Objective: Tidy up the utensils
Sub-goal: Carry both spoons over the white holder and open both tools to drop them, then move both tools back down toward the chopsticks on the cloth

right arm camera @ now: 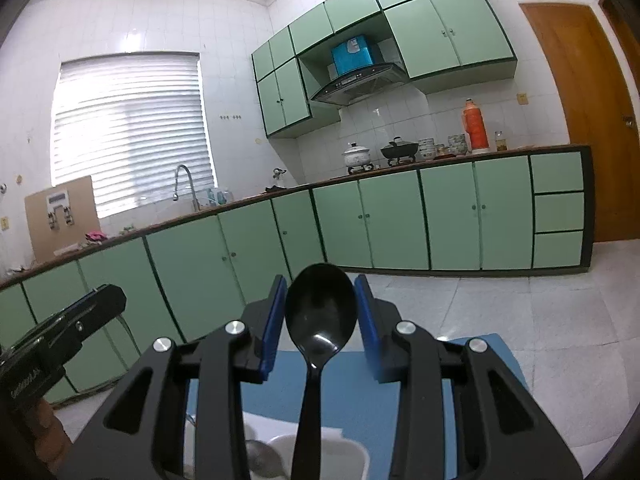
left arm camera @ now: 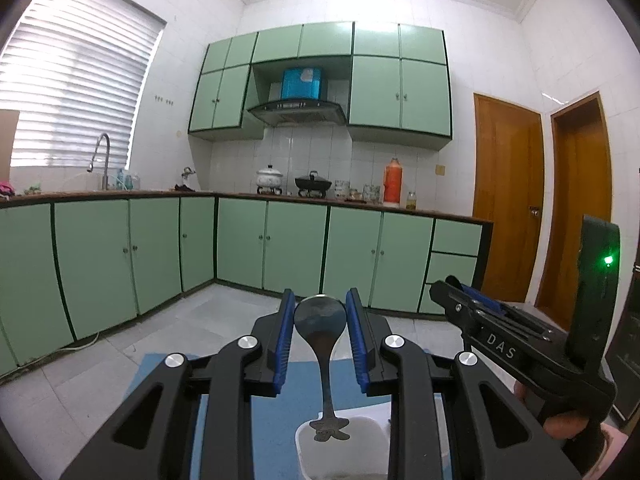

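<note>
My left gripper (left arm camera: 320, 306) is shut on a metal spoon (left arm camera: 320, 322), bowl up between the blue pads, its decorated handle end hanging over a white holder (left arm camera: 360, 432) below. My right gripper (right arm camera: 321, 292) is shut on a black plastic spoon (right arm camera: 320, 308), bowl up, handle pointing down toward a white holder (right arm camera: 344, 452). The right gripper also shows at the right of the left wrist view (left arm camera: 464, 292). Both grippers are raised and level, facing the kitchen.
A blue mat (left arm camera: 240, 392) covers the table under the grippers; it also shows in the right wrist view (right arm camera: 472, 380). Green cabinets (left arm camera: 280, 248) and a counter with pots and an orange thermos (left arm camera: 392, 182) stand across the tiled floor. Wooden doors (left arm camera: 508, 200) are at right.
</note>
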